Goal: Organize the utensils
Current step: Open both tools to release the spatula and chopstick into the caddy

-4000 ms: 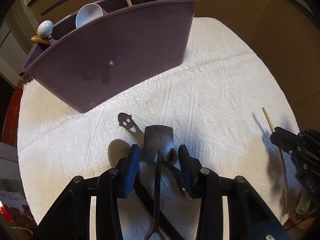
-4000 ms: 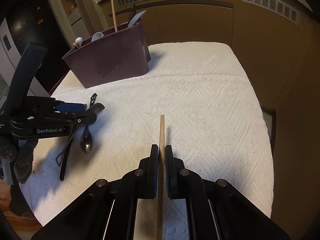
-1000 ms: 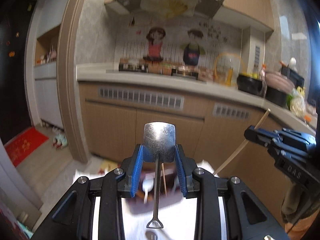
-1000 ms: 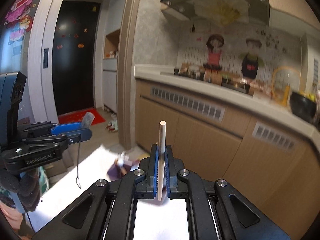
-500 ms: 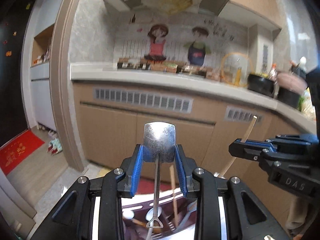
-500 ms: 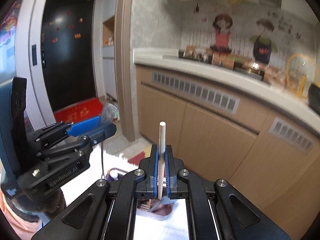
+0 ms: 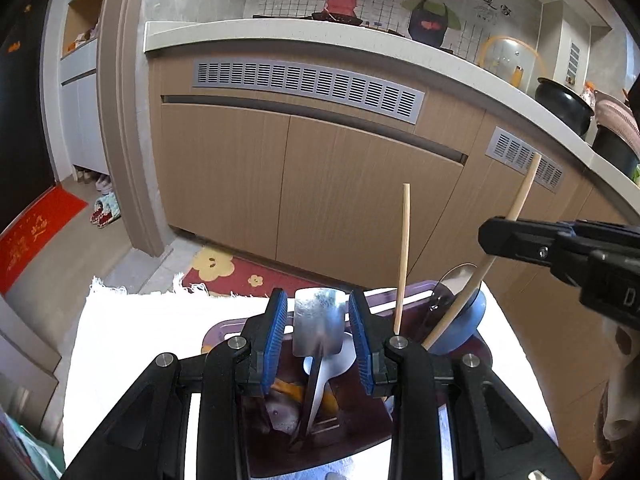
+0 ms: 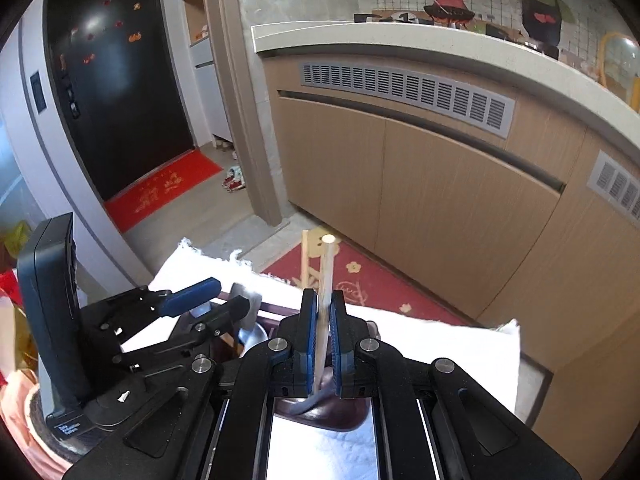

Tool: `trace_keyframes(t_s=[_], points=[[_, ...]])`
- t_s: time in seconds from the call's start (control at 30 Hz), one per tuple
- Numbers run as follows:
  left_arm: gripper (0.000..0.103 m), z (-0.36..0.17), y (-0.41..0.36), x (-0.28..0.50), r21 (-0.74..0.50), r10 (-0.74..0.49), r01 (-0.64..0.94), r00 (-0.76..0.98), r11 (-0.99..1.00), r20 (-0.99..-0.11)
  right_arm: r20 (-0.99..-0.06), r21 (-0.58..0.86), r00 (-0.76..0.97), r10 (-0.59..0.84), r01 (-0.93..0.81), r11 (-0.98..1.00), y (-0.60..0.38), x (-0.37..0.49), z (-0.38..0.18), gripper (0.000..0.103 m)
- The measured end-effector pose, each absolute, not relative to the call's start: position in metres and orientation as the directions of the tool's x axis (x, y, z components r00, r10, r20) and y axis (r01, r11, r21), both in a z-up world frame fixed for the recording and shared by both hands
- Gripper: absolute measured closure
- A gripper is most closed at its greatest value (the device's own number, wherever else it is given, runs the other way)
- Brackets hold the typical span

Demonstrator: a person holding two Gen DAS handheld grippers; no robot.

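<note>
Wood-front cabinets [image 7: 320, 168] under a pale counter [image 7: 360, 40] — red doormat [image 8: 160, 188] by black door [image 8: 112, 80].

A table covered by a white textured cloth [image 7: 132, 332] with a fringed far edge. A dark purple utensil holder [image 7: 320, 452] stands directly on the cloth, near its far edge. Beyond the table, the floor holds a red flowered rug [image 7: 248, 276] beside wooden cabinets.

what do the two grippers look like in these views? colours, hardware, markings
Both the left gripper and right gripper are black linkage frames with silver screw heads and ribbed blue pads. White lettering marks each body from the side, partly cut off. No cables visible.
</note>
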State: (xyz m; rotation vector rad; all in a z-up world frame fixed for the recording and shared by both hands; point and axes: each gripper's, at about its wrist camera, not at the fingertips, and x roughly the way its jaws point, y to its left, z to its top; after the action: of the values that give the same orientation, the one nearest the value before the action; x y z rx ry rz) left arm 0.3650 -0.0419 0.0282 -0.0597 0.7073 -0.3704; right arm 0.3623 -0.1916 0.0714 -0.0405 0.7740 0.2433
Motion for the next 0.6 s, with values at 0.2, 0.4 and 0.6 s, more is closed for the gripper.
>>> trace_keyframes(t_s=[0.2,0.4,0.6], points=[[0.07,0.04,-0.038,0.36,-0.175,-0.348,0.306,0.714,0.936,-0.607,-0.686,0.014,0.706,0.175,-0.227,0.974,-0.187,0.358,0.074,0.084],[0.048,0.077,-0.016,0.332,-0.19,-0.34,0.282,0.772,0.94,-0.537,-0.621,-0.03,0.773,0.129,-0.188,0.982,-0.196,0.328,0.096,0.047],[0.04,0.084,0.004,0.287,-0.154,-0.291,0.247,0.774,0.957,-0.563,-0.607,-0.045,0.788,0.105,-0.166,0.985,-0.204,0.288,0.107,0.045]])
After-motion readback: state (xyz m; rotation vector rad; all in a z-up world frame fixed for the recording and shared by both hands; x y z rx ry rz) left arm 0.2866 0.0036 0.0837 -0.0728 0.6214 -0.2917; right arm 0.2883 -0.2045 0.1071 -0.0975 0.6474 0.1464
